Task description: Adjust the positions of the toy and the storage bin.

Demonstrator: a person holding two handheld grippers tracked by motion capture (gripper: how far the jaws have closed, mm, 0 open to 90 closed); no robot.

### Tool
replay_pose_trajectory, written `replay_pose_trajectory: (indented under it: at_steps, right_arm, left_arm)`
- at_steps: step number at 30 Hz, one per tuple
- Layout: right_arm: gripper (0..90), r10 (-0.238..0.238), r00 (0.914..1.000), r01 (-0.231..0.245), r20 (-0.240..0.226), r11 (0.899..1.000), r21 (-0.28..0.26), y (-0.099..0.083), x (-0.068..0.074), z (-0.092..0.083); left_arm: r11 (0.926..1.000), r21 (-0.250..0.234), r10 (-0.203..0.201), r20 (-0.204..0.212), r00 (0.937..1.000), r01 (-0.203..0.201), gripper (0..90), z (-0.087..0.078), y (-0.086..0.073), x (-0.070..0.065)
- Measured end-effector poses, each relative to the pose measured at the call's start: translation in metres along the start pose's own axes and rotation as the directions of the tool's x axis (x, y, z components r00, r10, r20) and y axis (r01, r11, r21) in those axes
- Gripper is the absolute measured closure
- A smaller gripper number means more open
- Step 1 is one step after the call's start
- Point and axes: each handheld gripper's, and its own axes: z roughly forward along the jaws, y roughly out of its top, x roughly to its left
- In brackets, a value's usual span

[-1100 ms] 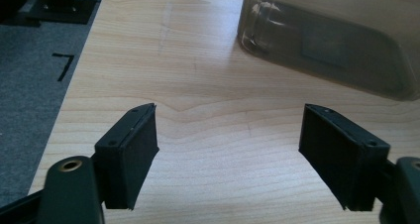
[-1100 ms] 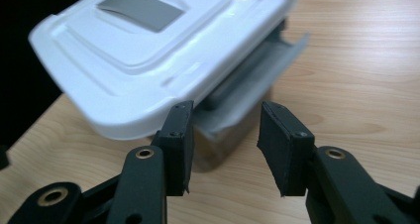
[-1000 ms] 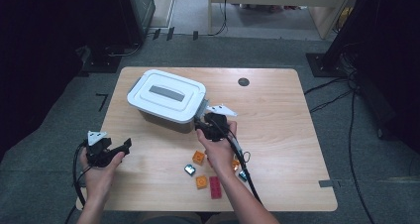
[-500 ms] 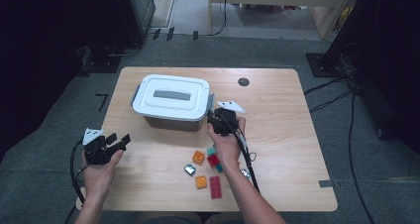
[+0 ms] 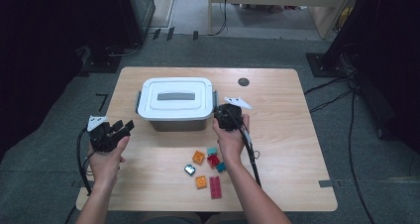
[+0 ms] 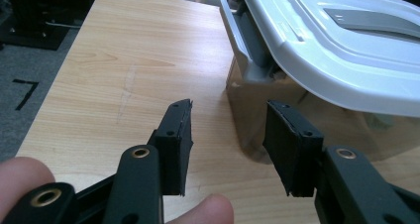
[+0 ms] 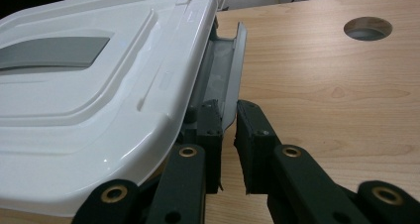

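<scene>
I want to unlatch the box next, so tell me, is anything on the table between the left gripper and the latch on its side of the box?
Nothing visible is. The left gripper points at the grey latch across bare table; its jaws have just been closing, with nothing between them.

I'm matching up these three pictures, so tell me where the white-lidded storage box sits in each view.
High view: the storage box stands mid-table, a little toward the far edge.
Left gripper view: upper right, running off the top and right edges.
Right gripper view: the left half, with its grey latch at the centre.
Shared landmark: the grey handle panel set into the lid.
</scene>
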Motion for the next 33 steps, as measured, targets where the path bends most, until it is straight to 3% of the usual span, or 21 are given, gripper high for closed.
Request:
replay_pose_trajectory:
  at_steps: [11, 18, 25, 28, 33]
  right_arm:
    - [84.2, 0.018, 0.9998, -0.018, 0.005, 1.0, 0.001, 0.0, -0.007, -0.007]
    - [85.1, 0.046, 0.9989, -0.046, -0.008, 0.999, 0.004, -0.001, -0.023, -0.02]
    - [84.8, 0.06, 0.9982, -0.06, -0.004, 0.998, -0.011, -0.006, -0.048, -0.038]
    - [84.5, 0.068, 0.9976, -0.068, -0.012, 0.998, -0.012, -0.007, -0.052, -0.043]
    - [84.2, 0.064, 0.9979, -0.064, -0.013, 0.998, -0.017, -0.012, -0.063, -0.054]
  left_arm:
    - [0.9999, 0.003, 0.014, 0.025, 0.9996, -0.015, 56.4, 0.016, -0.002, -0.016]
    - [0.9994, -0.002, 0.035, 0.045, 0.9984, -0.035, 57.7, 0.02, -0.004, -0.034]
    - [0.9964, 0.01, 0.083, 0.076, 0.9936, -0.084, 65.6, 0.025, -0.008, -0.06]
    - [0.9953, 0.013, 0.095, 0.081, 0.9922, -0.096, 68.5, 0.026, -0.01, -0.065]
    - [0.9939, 0.027, 0.102, 0.135, 0.9855, -0.107, 78.1, 0.028, -0.012, -0.076]
